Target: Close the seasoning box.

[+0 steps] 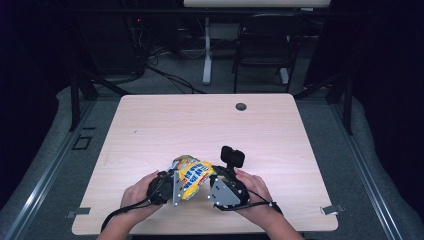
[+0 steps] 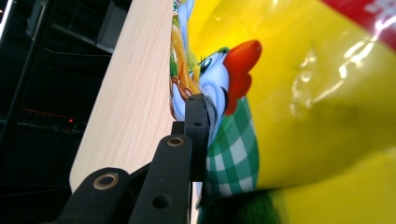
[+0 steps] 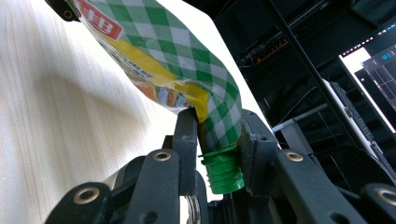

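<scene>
A yellow snack pouch (image 1: 192, 175) with a cartoon print and green check pattern is held just above the table's (image 1: 200, 120) near edge, between both grippers. My left gripper (image 1: 175, 184) is shut on its left end; in the left gripper view one black jaw presses the pouch (image 2: 289, 93) edge and the other is hidden behind it. My right gripper (image 1: 212, 181) is shut on the pouch's neck. In the right gripper view both jaws of the gripper (image 3: 217, 135) pinch the pouch (image 3: 187, 60) just above its green screw cap (image 3: 224, 170).
A round cable hole (image 1: 241, 106) sits near the table's far edge. Behind the table stand a black chair (image 1: 265, 45) and a white desk leg (image 1: 206, 50). Bare tabletop (image 3: 56, 116) spreads left of and beyond the pouch.
</scene>
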`<state>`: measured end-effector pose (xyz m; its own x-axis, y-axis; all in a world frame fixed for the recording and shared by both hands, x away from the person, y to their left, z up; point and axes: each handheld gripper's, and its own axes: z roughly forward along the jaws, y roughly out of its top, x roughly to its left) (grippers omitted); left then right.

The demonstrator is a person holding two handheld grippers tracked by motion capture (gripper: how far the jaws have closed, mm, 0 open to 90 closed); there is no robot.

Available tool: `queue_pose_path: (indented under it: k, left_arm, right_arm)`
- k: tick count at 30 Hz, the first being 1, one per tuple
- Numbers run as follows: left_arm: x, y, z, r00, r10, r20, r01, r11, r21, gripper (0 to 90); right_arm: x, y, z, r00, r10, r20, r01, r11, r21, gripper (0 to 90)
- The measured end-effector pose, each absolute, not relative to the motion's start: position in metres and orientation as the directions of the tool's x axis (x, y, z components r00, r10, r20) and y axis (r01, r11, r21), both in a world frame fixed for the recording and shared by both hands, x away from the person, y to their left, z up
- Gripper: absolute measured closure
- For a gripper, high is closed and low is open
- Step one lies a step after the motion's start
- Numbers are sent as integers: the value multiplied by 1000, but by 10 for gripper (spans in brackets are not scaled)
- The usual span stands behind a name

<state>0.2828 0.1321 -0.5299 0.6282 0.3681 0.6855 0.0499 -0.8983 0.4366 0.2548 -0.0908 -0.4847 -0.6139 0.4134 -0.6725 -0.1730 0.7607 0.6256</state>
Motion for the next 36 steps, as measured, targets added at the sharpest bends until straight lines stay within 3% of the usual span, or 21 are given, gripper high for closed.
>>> queue_pose_path:
  k: [28,36]
  left_arm:
    - [286,134,-540,694,400,599,85,-871,484,825]
    - [290,134,-545,737,423,527,120,-850,513,832]
  right_arm:
    - [255,-91,-492,-615,420,-667,-168,756,632,705]
    - [257,-90,-497,-620,428,-657,-158,752,640,703]
